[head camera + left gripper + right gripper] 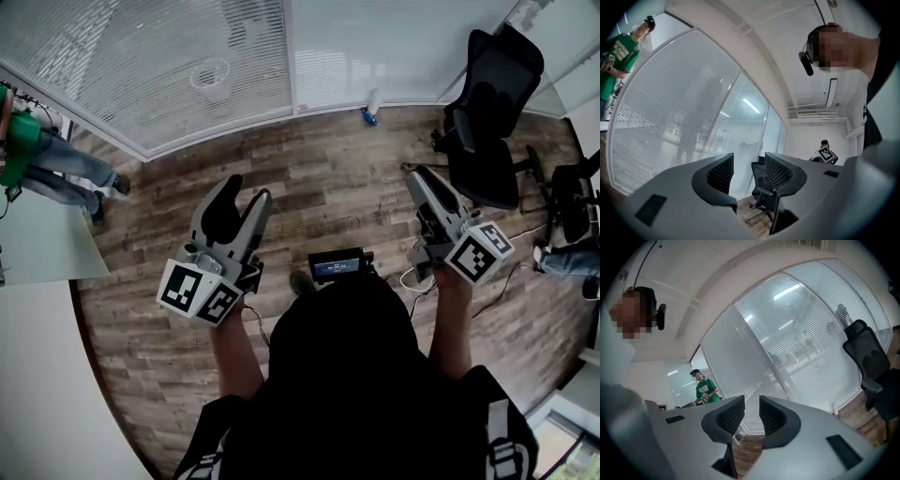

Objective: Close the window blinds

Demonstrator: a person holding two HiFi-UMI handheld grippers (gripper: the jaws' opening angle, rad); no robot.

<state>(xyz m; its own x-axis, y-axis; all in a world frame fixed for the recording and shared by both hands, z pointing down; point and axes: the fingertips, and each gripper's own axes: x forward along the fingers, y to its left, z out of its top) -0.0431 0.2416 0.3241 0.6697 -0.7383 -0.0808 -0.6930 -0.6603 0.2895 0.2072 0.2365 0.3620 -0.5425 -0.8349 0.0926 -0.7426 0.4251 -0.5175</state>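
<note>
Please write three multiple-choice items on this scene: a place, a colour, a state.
1. In the head view, where is the black office chair?
A. upper right
B. lower left
C. bottom centre

2. What colour is the bystander's shirt?
A. red
B. green
C. yellow

3. The left gripper is:
A. open, empty
B. shut on a cord
C. shut on a cup

Answers:
1 A: the chair shows at the upper right.
2 B: the shirt is plainly green.
3 A: a clear gap shows between its jaws, with nothing held.
</note>
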